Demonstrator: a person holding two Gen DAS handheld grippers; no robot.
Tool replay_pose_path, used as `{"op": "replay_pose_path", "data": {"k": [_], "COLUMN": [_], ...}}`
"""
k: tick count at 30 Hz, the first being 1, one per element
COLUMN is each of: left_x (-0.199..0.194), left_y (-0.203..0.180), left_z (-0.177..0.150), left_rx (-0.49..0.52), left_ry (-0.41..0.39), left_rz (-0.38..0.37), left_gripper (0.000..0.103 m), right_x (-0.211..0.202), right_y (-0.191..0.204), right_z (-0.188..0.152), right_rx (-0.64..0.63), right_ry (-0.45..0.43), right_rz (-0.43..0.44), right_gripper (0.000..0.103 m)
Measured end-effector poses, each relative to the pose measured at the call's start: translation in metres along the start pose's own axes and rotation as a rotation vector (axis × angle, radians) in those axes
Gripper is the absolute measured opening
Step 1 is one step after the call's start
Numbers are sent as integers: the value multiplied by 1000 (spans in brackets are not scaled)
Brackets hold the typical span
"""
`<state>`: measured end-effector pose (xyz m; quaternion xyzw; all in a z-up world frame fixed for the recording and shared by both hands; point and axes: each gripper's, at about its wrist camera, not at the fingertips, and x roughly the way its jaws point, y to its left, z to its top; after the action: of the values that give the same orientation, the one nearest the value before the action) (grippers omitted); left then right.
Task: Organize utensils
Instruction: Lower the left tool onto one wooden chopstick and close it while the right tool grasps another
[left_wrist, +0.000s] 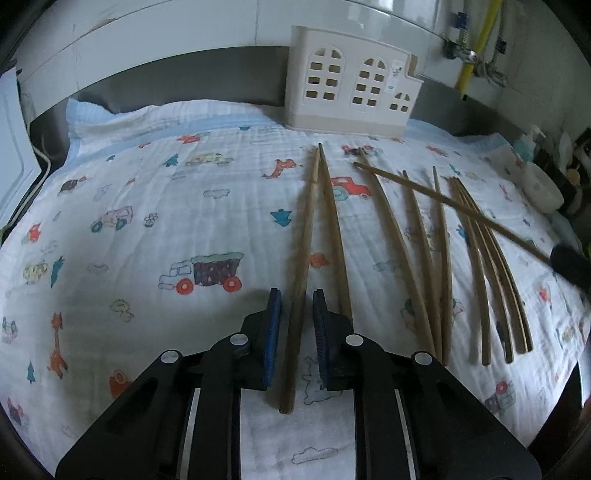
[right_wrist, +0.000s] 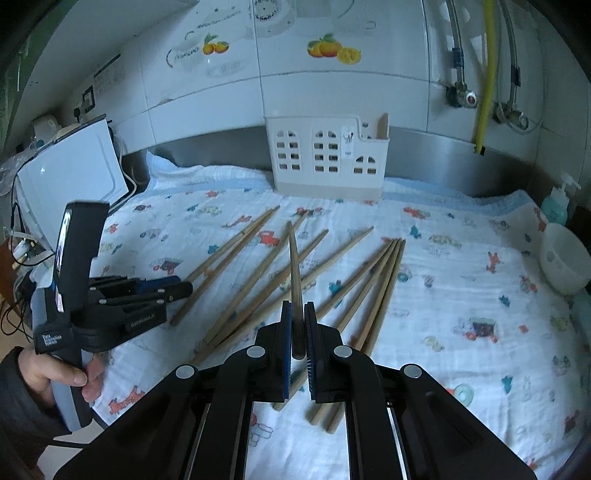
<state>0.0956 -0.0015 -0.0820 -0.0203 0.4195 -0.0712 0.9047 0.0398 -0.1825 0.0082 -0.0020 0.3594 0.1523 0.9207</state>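
Note:
Several wooden chopsticks (left_wrist: 413, 266) lie side by side on a white cloth printed with cars (left_wrist: 147, 221). My left gripper (left_wrist: 295, 295) sits low over the cloth, its blue pads on either side of the leftmost chopstick (left_wrist: 301, 258) with a narrow gap on each side. In the right wrist view the left gripper (right_wrist: 183, 288) is at the left, held by a hand (right_wrist: 48, 373). My right gripper (right_wrist: 296, 306) is shut on one dark chopstick (right_wrist: 293, 258), lifted off the cloth and pointing away. A white utensil holder (right_wrist: 325, 162) with window cut-outs stands at the back.
A white bowl (right_wrist: 565, 262) and a teal pump bottle (right_wrist: 556, 206) stand at the cloth's right edge. A white appliance (right_wrist: 74, 173) with cables sits on the left. A tiled wall with pipes (right_wrist: 487, 74) rises behind the holder.

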Motion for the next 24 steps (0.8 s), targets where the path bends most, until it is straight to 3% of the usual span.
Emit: {"op": "replay_pose_path", "data": {"k": [4,16,24], "left_x": [-3,-4,-5], "left_y": [7,6,9], "left_z": [0,-7,-6], "left_rx": [-16,53,31], "left_ry": [12,6,19], "left_rz": [-53,-63,-75], "left_gripper": [7,10,7], "right_x": [-10,-20,-20], "right_y": [-3,-1,-1], "right_z": [12,19,18], "right_rx": [-15,-32,-31], "right_ry": [-23,-37,-39], "right_rz": [-3,-7,-7], "right_gripper": [7,7,7]}}
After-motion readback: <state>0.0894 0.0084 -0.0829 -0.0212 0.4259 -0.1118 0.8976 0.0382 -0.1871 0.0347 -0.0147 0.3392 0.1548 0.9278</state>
